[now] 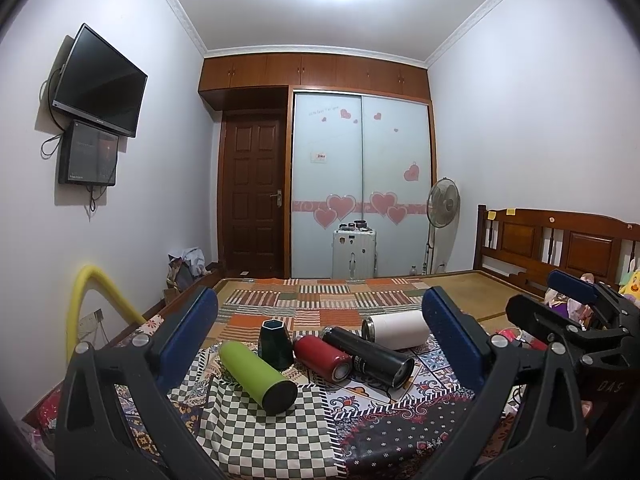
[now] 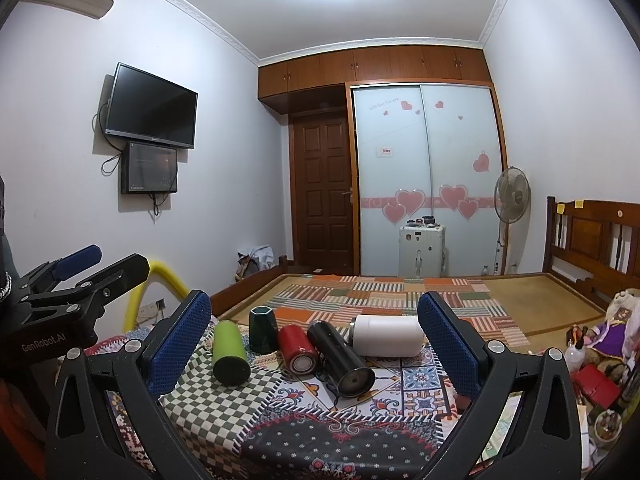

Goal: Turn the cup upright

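Four cups lie on their sides on a patterned cloth: a green one [image 1: 256, 374] [image 2: 229, 352], a red one [image 1: 322, 356] [image 2: 297, 347], a black one [image 1: 368, 356] [image 2: 340, 358] and a white one [image 1: 396, 329] [image 2: 387, 335]. A dark green faceted cup [image 1: 275, 343] [image 2: 263, 329] stands behind them. My left gripper [image 1: 320, 340] is open and empty, hovering in front of the cups; it also shows in the right wrist view [image 2: 100, 266]. My right gripper [image 2: 314, 340] is open and empty beside it, also seen in the left wrist view [image 1: 544, 296].
The cloth [image 1: 280, 432] covers a surface in front of a bed with a patchwork mat [image 1: 328, 300]. Toys and clutter [image 2: 600, 360] lie at the right. A yellow foam tube [image 1: 84, 300] arches at the left. A wardrobe, suitcase and fan stand far behind.
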A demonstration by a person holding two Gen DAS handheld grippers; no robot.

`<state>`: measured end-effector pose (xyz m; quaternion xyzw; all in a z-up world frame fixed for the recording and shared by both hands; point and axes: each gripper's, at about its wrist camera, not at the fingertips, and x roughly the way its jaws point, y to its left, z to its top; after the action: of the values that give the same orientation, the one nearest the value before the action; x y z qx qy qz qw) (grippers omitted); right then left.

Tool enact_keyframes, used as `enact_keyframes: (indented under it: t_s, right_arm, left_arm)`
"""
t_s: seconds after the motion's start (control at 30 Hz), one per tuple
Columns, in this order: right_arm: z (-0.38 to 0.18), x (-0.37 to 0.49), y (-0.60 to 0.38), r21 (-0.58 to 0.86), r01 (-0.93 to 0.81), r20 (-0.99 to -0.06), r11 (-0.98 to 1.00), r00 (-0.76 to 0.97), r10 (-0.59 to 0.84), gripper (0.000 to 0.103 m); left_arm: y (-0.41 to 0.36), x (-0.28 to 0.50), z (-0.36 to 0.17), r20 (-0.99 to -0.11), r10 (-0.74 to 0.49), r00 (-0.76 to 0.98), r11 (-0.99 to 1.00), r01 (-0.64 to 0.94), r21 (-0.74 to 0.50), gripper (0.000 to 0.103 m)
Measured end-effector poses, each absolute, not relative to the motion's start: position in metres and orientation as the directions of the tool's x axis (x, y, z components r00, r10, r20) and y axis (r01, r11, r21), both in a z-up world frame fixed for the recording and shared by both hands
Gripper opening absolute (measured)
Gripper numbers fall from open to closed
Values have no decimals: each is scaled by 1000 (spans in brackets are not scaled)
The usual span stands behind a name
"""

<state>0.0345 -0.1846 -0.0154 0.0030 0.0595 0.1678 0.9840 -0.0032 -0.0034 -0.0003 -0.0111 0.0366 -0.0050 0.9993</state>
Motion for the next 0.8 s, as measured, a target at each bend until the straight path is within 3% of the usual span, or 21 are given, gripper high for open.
enact_keyframes:
  t_s: [0.8]
  right_arm:
    - [-11, 31, -184, 24, -330, -109, 944, 938, 330, 103]
  left_arm:
    - [-4, -3, -2, -69, -7, 998, 1000, 5, -22, 103]
